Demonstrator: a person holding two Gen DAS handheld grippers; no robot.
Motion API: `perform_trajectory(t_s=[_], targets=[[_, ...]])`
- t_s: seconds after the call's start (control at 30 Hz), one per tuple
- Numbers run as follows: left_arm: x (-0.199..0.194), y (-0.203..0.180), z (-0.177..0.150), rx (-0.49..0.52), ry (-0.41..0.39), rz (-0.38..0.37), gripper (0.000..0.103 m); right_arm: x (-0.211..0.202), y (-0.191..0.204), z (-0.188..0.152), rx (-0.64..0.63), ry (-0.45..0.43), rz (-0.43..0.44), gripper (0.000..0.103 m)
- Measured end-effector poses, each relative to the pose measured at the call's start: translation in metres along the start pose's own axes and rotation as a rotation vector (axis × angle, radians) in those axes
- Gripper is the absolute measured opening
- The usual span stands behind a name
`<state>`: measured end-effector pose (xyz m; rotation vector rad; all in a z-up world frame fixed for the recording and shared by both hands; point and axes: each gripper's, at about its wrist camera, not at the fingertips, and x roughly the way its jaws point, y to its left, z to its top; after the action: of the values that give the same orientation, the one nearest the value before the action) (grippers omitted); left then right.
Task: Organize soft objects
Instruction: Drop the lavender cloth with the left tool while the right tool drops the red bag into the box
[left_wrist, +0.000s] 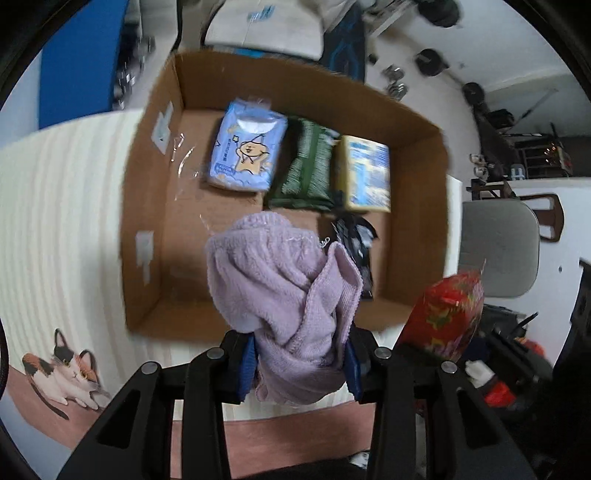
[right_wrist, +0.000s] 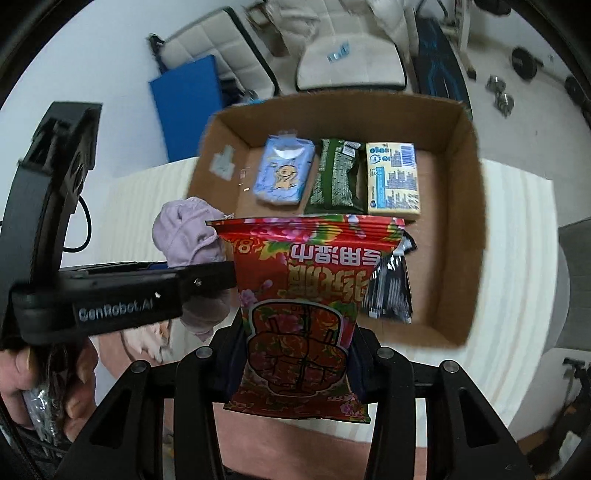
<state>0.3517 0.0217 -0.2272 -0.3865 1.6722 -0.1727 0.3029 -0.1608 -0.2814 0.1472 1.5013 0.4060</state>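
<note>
My left gripper (left_wrist: 300, 363) is shut on a lilac fleece cloth (left_wrist: 284, 280) and holds it above the near edge of an open cardboard box (left_wrist: 147, 221). My right gripper (right_wrist: 295, 365) is shut on a red flowered wet-wipe pack (right_wrist: 306, 295), held above the box's (right_wrist: 469, 221) near side. The left gripper's body (right_wrist: 122, 291) and the cloth (right_wrist: 188, 229) show at the left of the right wrist view. The red pack (left_wrist: 447, 314) shows at the right of the left wrist view.
In the box lie a blue tissue pack (left_wrist: 245, 147), a green pack (left_wrist: 306, 166), a yellow-blue pack (left_wrist: 367, 173) and a black packet (left_wrist: 356, 243). The box stands on a white table with a cat-print mat (left_wrist: 62, 365). A grey chair (left_wrist: 498, 247) stands to the right.
</note>
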Motion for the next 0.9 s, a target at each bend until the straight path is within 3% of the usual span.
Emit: perform_trajectory(t_s=[0.2, 0.33, 0.6, 0.7, 0.77, 0.9], targets=[[0.042, 0.01, 0.05, -0.03, 0.133, 0.026, 0.036, 0.058, -0.009, 0.026, 0.045, 0.098, -0.021, 0.047], [0.068, 0.013, 0.058, -0.034, 0.189, 0.031, 0.036, 0.093, -0.015, 0.034, 0.065, 0.14, -0.046, 0.047], [0.09, 0.014, 0.053, -0.023, 0.239, 0.071, 0.04, 0.116, -0.022, 0.04, 0.076, 0.173, -0.084, 0.05], [0.089, 0.016, 0.05, -0.032, 0.24, 0.087, 0.059, 0.115, -0.019, 0.042, 0.062, 0.174, -0.106, 0.076], [0.083, 0.016, 0.048, -0.01, 0.212, 0.119, 0.076, 0.111, -0.018, 0.044, 0.046, 0.16, -0.126, 0.081], [0.07, 0.018, 0.041, 0.003, 0.174, 0.137, 0.09, 0.101, -0.015, 0.047, 0.031, 0.147, -0.153, 0.094]])
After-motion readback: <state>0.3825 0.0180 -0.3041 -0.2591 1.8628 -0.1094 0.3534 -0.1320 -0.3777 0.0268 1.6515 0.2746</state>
